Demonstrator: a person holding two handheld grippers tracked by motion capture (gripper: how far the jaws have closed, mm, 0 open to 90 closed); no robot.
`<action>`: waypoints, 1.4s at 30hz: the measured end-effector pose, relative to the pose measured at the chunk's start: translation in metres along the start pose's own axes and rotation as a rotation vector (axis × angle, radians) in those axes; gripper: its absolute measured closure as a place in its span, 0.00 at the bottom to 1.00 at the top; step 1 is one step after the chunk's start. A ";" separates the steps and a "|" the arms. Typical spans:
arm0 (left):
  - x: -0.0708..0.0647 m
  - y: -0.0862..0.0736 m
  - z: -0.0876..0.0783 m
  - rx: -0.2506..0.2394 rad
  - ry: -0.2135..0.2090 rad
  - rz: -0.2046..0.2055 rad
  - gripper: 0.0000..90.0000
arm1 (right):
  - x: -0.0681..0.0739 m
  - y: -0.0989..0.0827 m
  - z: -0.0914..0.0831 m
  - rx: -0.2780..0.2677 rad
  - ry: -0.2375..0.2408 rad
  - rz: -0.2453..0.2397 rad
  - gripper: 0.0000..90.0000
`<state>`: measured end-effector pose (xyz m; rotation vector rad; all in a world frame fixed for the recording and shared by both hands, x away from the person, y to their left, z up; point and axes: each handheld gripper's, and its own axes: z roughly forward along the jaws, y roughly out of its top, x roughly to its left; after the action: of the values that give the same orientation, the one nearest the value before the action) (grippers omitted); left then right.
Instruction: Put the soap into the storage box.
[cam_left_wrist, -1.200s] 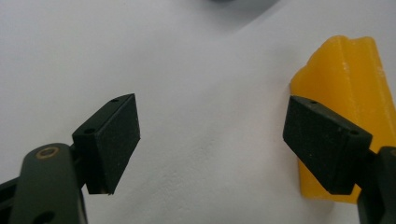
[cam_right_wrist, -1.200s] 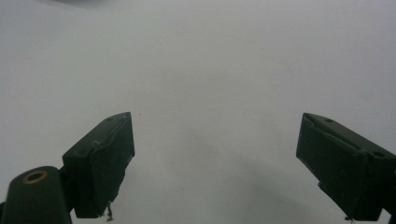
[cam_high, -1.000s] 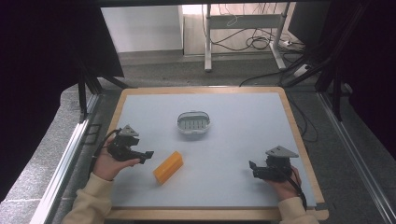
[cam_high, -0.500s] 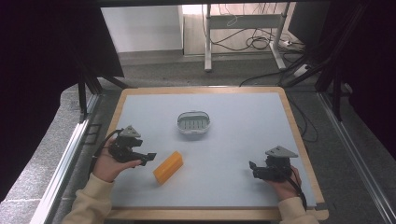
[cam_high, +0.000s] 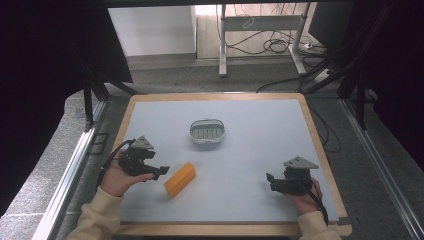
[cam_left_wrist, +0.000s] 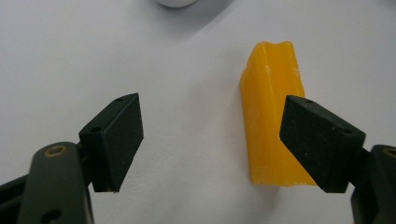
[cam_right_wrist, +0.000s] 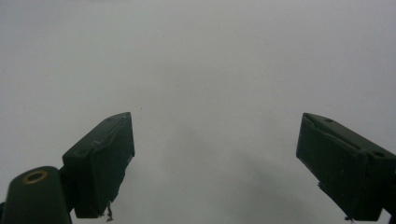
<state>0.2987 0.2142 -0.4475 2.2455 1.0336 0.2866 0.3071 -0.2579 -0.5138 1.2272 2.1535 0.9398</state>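
Note:
An orange-yellow block (cam_high: 180, 179) lies flat on the pale table, below a small white oval dish (cam_high: 207, 132) with a slotted insert. My left gripper (cam_high: 161, 171) sits just left of the block, open. In the left gripper view the block (cam_left_wrist: 271, 126) lies partly behind the right-hand jaw, not between the jaws, and my left gripper (cam_left_wrist: 219, 140) holds nothing. The dish's edge (cam_left_wrist: 175, 2) peeks in at the top. My right gripper (cam_high: 272, 181) rests at the right front of the table, open, and in its own view my right gripper (cam_right_wrist: 215, 163) faces bare table.
The table has a wooden rim (cam_high: 215, 96). Beyond it, the floor holds a metal frame's legs (cam_high: 222, 45) and loose cables (cam_high: 272, 45). A metal rail (cam_high: 75, 165) runs along the left side.
The left gripper has edged slightly right and forward toward the block. The right gripper and the block stay put.

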 end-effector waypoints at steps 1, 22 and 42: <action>-0.001 0.000 0.000 0.001 0.000 0.003 0.24 | 0.000 0.000 0.000 0.002 -0.001 0.001 0.13; -0.015 0.004 0.012 0.049 -0.016 0.034 0.24 | 0.001 0.000 0.001 0.009 -0.004 -0.012 0.13; -0.031 0.007 0.028 0.087 -0.029 0.058 0.25 | 0.001 -0.001 0.002 0.010 -0.006 -0.018 0.13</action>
<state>0.2946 0.1746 -0.4621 2.3534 0.9838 0.2374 0.3072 -0.2565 -0.5153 1.2115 2.1630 0.9178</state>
